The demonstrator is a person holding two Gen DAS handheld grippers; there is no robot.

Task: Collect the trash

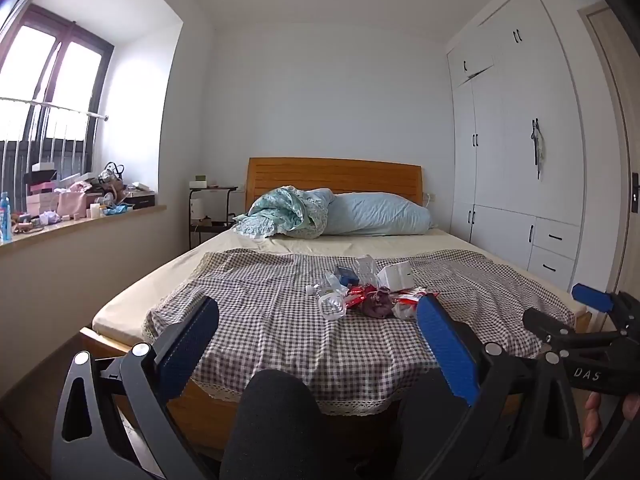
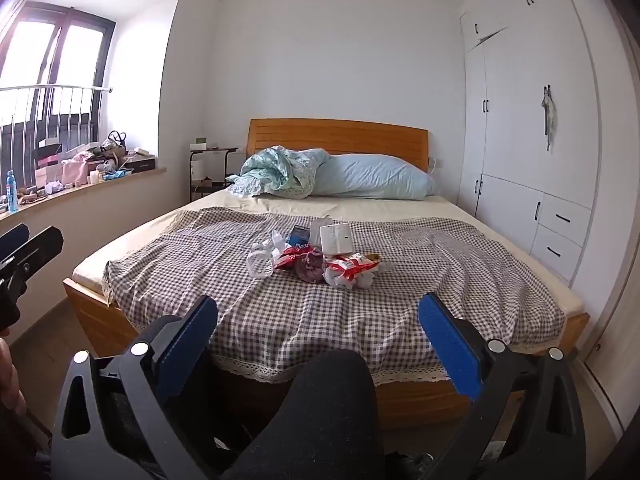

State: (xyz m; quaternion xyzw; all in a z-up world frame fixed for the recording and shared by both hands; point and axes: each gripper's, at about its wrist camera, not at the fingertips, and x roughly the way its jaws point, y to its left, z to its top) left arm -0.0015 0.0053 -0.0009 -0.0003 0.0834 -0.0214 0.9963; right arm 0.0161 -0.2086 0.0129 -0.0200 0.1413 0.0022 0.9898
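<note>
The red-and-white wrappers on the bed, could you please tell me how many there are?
2: one wrapper left of the purple cloth, the other wrapper right of it. More may be hidden in the pile.

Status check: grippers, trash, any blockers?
Left gripper open, empty. Right gripper open, empty. Trash pile untouched on checkered cloth, mid-bed. Nothing in the way.

Hand-held gripper [image 1: 318,320]: black frame, blue ribbed pads, silver rivets ("DAS" marking); black trousers.
</note>
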